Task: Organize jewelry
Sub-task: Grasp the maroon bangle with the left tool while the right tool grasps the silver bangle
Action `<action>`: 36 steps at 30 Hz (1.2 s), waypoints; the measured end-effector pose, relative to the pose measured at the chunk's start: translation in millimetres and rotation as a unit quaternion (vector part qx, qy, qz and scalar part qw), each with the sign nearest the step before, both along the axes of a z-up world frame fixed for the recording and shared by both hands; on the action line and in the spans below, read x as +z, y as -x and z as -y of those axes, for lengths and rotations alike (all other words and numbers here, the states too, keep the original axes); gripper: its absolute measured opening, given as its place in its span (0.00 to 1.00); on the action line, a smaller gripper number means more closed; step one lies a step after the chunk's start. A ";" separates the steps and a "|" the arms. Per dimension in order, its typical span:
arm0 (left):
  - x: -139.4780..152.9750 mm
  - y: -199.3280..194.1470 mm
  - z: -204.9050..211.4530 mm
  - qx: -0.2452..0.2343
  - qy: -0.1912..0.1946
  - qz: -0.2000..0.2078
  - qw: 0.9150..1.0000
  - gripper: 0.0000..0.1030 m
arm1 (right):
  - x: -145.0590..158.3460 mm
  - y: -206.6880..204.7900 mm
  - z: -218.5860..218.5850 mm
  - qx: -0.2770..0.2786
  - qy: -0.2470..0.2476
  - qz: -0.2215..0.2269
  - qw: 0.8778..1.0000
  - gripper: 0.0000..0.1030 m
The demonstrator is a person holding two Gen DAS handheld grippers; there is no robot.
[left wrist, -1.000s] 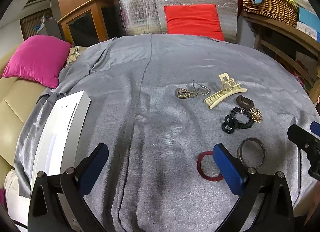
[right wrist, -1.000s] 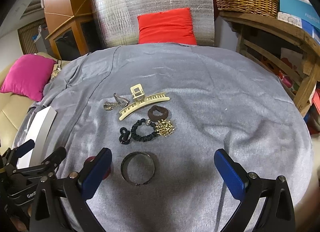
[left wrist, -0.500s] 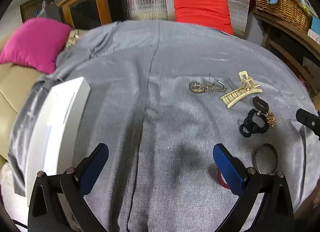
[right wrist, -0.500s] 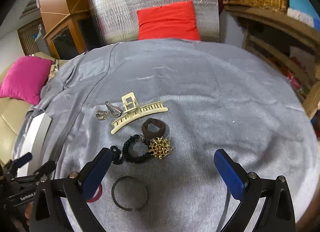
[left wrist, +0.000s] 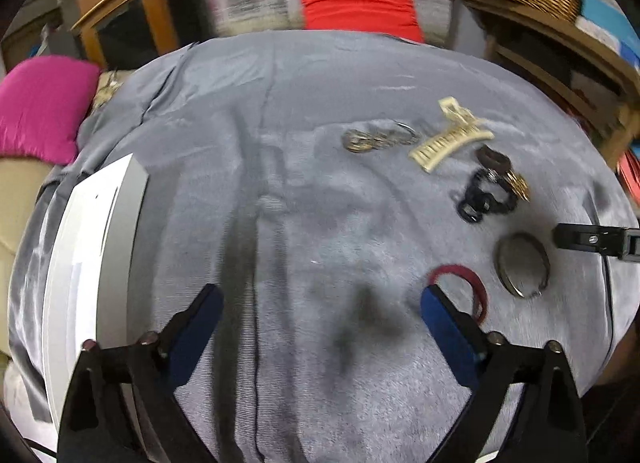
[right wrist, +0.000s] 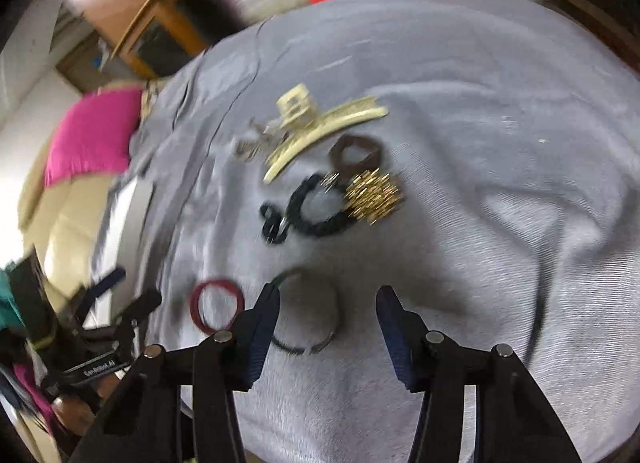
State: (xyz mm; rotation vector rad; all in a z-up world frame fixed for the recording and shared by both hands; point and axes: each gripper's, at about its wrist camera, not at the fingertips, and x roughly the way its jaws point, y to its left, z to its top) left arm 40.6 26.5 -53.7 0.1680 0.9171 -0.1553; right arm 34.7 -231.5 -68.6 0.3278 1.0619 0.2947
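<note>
Your right gripper (right wrist: pixel 326 305) is closing over the metal bangle (right wrist: pixel 310 313): the left pad hides the bangle's left rim, the right pad stands clear of it, so nothing is clamped yet. Your left gripper (left wrist: pixel 320 309) has its jaws wide, closing slightly, empty over bare grey cloth (left wrist: pixel 320 103), its right pad overlapping the red ring (left wrist: pixel 460 289).

Taking the metal bangle as the marker: the red ring lies just left of it, the black scrunchie (right wrist: pixel 308 209), gold ornament (right wrist: pixel 374 193), brown hair tie (right wrist: pixel 354 153) and cream hair claw (right wrist: pixel 320 125) beyond it, the white tray (left wrist: pixel 88 247) well off left. Everything seen lies loose on the cloth, so sorting looks barely begun.
</note>
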 end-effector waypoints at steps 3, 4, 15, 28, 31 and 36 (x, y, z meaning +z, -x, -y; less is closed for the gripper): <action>-2.9 2.2 5.6 -0.010 0.004 -0.007 1.000 0.85 | -2.0 0.3 -10.9 -0.003 0.030 0.000 1.000 0.53; -3.9 2.2 6.8 -0.012 0.008 -0.010 1.000 0.78 | -2.8 -0.4 -12.7 -0.008 0.040 0.000 0.999 0.53; -17.1 -2.0 20.2 -0.036 0.030 -0.040 0.998 0.72 | -3.5 -1.6 -7.8 -0.018 0.037 -0.007 0.999 0.58; -33.2 -11.0 39.5 -0.065 0.068 -0.073 0.993 0.22 | -15.2 -5.6 -28.9 -0.011 0.103 -0.003 0.995 0.20; -31.4 -9.5 39.6 -0.065 0.072 -0.068 0.993 0.11 | -15.4 -4.9 -29.5 -0.014 0.120 0.004 0.993 0.06; -24.6 -4.5 35.2 -0.064 0.079 -0.059 0.993 0.07 | -12.2 -0.1 -26.0 -0.017 0.119 0.013 0.993 0.04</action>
